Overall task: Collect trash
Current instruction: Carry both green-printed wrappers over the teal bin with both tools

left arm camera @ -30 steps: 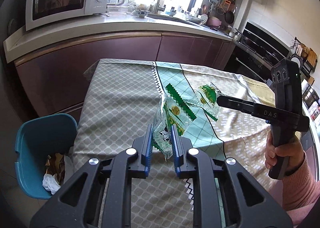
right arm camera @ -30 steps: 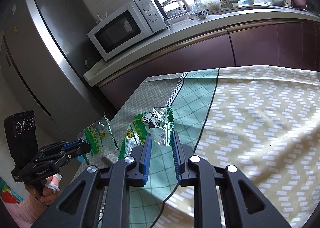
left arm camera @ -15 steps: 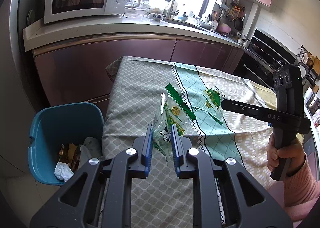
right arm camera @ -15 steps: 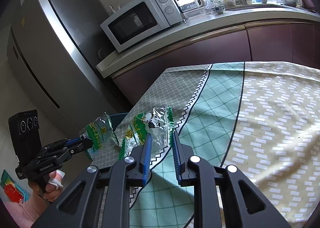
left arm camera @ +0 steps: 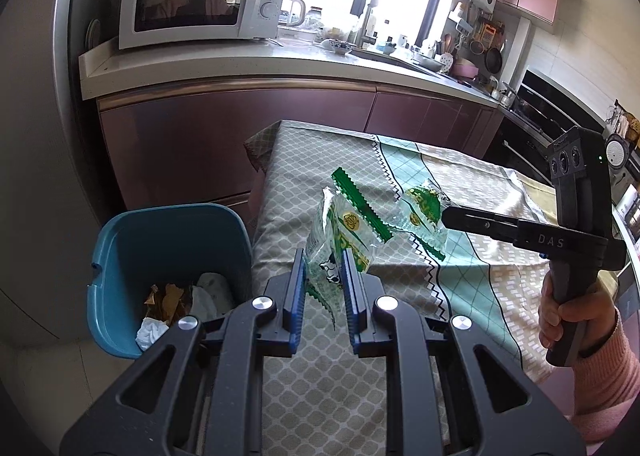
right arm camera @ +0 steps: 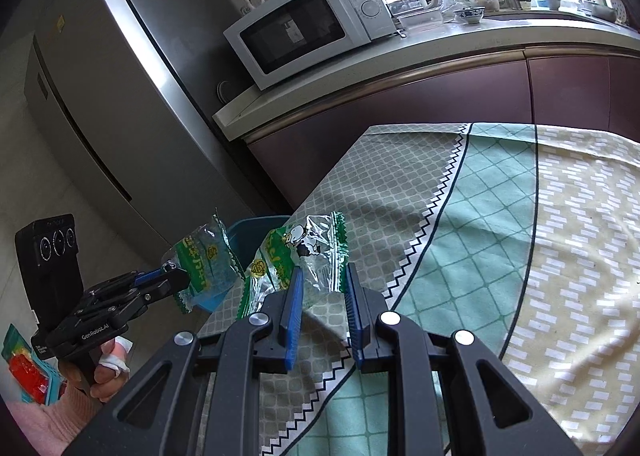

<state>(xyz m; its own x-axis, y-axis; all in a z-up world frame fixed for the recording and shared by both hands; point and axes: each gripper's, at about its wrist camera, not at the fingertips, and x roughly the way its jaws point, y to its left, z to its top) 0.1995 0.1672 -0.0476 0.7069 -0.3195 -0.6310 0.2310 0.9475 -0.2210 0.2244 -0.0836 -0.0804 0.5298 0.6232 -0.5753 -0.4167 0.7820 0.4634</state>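
Observation:
My left gripper (left arm camera: 323, 270) is shut on a green and clear snack wrapper (left arm camera: 344, 236), held above the table's left edge. It also shows in the right wrist view (right arm camera: 178, 278) with its wrapper (right arm camera: 206, 260). My right gripper (right arm camera: 320, 288) is shut on a second green and clear wrapper (right arm camera: 298, 256) with a cow print. In the left wrist view the right gripper (left arm camera: 444, 216) holds that wrapper (left arm camera: 420, 212) over the table. A blue trash bin (left arm camera: 120, 256) with paper and scraps inside stands on the floor, left of the table.
The table (left arm camera: 460, 276) has a grey, green and beige patterned cloth. Behind it run maroon cabinets (left arm camera: 240, 136) with a counter and a white microwave (left arm camera: 200, 2). A steel fridge (right arm camera: 100, 96) stands to the left. The bin rim (right arm camera: 256, 222) shows behind the wrappers.
Both grippers have moved left with their wrappers toward the table's left edge. The blue bin has come further into view and nearer the left gripper.

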